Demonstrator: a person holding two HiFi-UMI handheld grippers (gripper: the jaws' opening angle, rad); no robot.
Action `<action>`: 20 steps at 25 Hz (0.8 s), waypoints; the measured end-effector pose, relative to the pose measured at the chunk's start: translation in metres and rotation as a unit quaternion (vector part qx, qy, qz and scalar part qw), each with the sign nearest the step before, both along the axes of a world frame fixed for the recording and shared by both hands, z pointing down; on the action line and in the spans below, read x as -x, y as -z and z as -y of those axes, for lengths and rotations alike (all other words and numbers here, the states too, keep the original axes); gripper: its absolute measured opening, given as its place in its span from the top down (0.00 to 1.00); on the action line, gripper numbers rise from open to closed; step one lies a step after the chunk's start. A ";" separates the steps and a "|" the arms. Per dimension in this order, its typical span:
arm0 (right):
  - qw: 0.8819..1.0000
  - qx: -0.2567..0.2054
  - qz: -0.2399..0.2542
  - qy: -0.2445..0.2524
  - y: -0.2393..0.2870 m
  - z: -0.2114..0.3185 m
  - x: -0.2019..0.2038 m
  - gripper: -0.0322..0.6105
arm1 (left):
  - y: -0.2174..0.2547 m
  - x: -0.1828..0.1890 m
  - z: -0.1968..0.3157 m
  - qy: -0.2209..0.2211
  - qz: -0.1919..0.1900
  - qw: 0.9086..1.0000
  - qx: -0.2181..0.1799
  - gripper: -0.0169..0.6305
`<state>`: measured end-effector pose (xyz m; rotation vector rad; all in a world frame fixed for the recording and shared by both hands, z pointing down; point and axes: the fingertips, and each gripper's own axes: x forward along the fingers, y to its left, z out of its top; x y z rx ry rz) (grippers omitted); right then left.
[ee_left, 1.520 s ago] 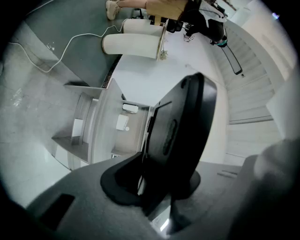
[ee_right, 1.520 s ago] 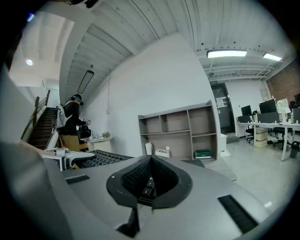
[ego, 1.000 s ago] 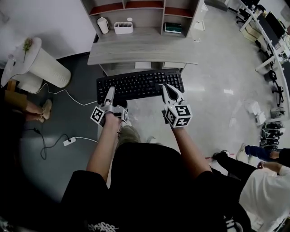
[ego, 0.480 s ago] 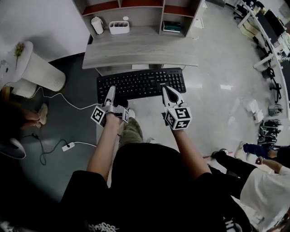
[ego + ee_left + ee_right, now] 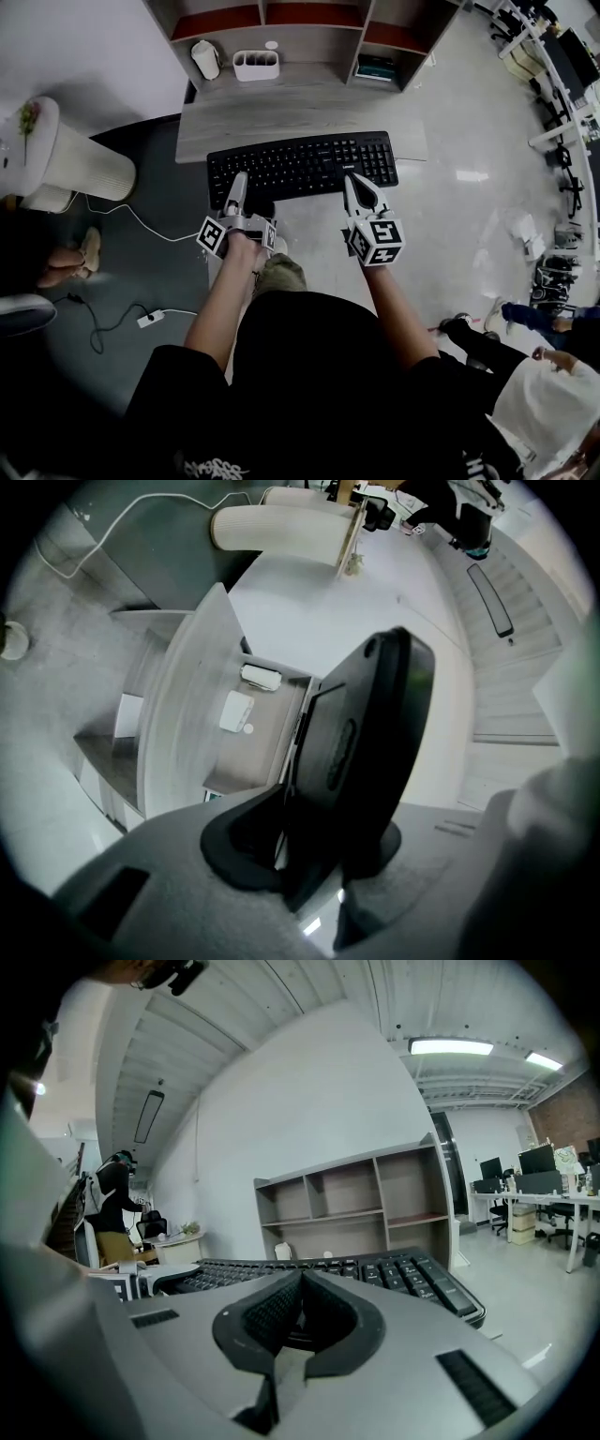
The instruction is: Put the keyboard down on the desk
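Observation:
A black keyboard (image 5: 300,164) is held level between both grippers, its far half over the front edge of the grey wooden desk (image 5: 281,103). My left gripper (image 5: 238,184) is shut on the keyboard's near edge toward its left end. My right gripper (image 5: 352,180) is shut on the near edge toward the right end. In the left gripper view the keyboard (image 5: 366,733) stands on edge, clamped in the left gripper (image 5: 309,841). From the right gripper (image 5: 300,1309), the keyboard (image 5: 412,1277) stretches away with its keys up. Whether it touches the desk I cannot tell.
The desk carries a shelf unit (image 5: 272,19) at its back, with a white pen holder (image 5: 255,64), a white jar (image 5: 204,58) and stacked books (image 5: 375,67). A white cylindrical unit (image 5: 80,159) stands left. A power strip (image 5: 145,319) lies on the floor. People (image 5: 553,375) are at right.
Both grippers have carried the keyboard forward; it was short of the desk's front edge and now overlaps it. The grips have not changed.

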<state>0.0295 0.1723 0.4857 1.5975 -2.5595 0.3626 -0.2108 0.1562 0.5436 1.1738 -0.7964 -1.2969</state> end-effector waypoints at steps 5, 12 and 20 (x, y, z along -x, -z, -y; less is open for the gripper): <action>1.000 0.008 -0.008 -0.011 0.001 0.046 0.024 0.93 | 0.007 0.018 0.055 -0.023 0.006 1.000 -0.005 0.82; 0.999 0.017 -0.023 -0.034 -0.009 0.094 0.048 0.93 | -0.011 0.044 0.107 -0.044 -0.006 0.999 0.015 0.82; 0.998 0.019 -0.017 -0.059 -0.013 0.121 0.061 0.93 | -0.012 0.063 0.147 -0.052 -0.006 0.999 0.012 0.82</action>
